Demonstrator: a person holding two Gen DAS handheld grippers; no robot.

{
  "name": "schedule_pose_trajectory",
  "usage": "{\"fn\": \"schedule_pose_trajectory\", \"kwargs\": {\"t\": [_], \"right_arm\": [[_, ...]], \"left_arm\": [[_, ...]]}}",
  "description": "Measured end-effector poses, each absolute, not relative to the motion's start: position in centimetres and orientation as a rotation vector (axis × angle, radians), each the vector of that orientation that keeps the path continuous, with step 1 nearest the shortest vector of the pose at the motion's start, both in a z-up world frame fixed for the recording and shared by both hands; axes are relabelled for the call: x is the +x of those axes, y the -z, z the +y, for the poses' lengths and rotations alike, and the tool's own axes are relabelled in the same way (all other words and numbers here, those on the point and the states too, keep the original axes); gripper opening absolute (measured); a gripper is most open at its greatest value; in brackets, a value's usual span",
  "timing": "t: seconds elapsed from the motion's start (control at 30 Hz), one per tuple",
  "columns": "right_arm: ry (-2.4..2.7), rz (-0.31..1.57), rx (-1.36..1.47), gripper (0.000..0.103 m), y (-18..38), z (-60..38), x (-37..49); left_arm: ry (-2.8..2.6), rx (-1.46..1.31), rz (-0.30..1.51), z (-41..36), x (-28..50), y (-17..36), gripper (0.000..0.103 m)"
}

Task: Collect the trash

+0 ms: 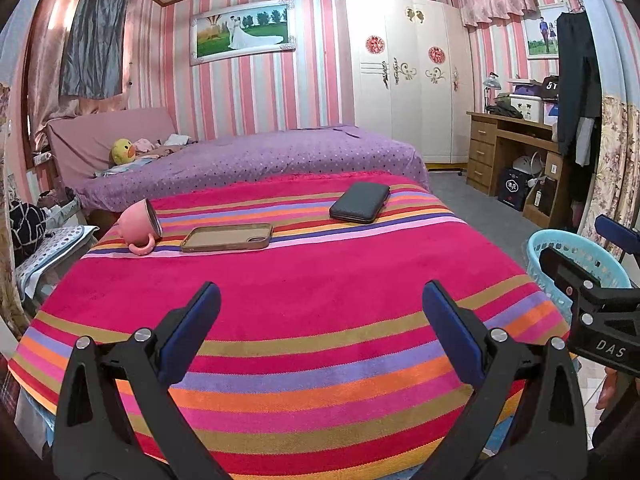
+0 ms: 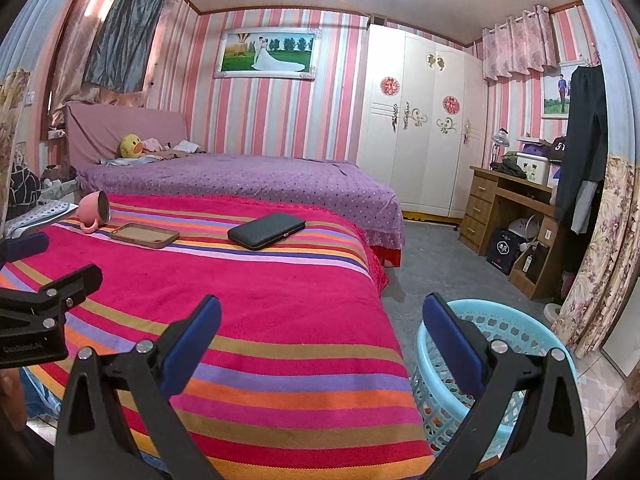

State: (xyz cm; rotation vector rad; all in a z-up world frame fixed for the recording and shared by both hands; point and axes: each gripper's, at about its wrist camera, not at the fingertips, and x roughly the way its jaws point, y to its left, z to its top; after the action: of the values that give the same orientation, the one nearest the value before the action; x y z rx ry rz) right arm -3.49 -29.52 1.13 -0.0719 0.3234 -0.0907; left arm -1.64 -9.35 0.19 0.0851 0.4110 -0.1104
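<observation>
A striped pink cloth (image 1: 304, 280) covers a table in front of both grippers. On its far part lie a tipped pink mug (image 1: 140, 226) (image 2: 93, 211), a brown phone case (image 1: 227, 237) (image 2: 145, 235) and a dark wallet (image 1: 360, 203) (image 2: 267, 231). A light blue perforated basket (image 2: 504, 364) (image 1: 560, 264) stands on the floor to the right of the table. My left gripper (image 1: 320, 296) hangs open over the near cloth, nothing between its fingers. My right gripper (image 2: 320, 308) is open over the table's right edge, its right finger over the basket. No trash item is clearly visible.
A purple bed (image 1: 256, 160) lies behind the table, with a yellow duck plush (image 1: 122, 151) at its head. A white wardrobe (image 1: 404, 76) and a wooden desk (image 1: 508, 152) stand at the right. Grey floor (image 2: 432, 264) runs between table and desk.
</observation>
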Motion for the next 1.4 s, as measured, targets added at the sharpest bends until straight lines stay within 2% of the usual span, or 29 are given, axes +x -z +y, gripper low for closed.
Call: {"fn": "schedule_pose_trajectory", "kwargs": {"t": [1.4], "right_arm": [[0.106, 0.321, -0.071, 0.098, -1.27, -30.03, -3.44]], "left_arm": [[0.106, 0.074, 0.409, -8.96, -1.42, -0.06, 0.097]]}}
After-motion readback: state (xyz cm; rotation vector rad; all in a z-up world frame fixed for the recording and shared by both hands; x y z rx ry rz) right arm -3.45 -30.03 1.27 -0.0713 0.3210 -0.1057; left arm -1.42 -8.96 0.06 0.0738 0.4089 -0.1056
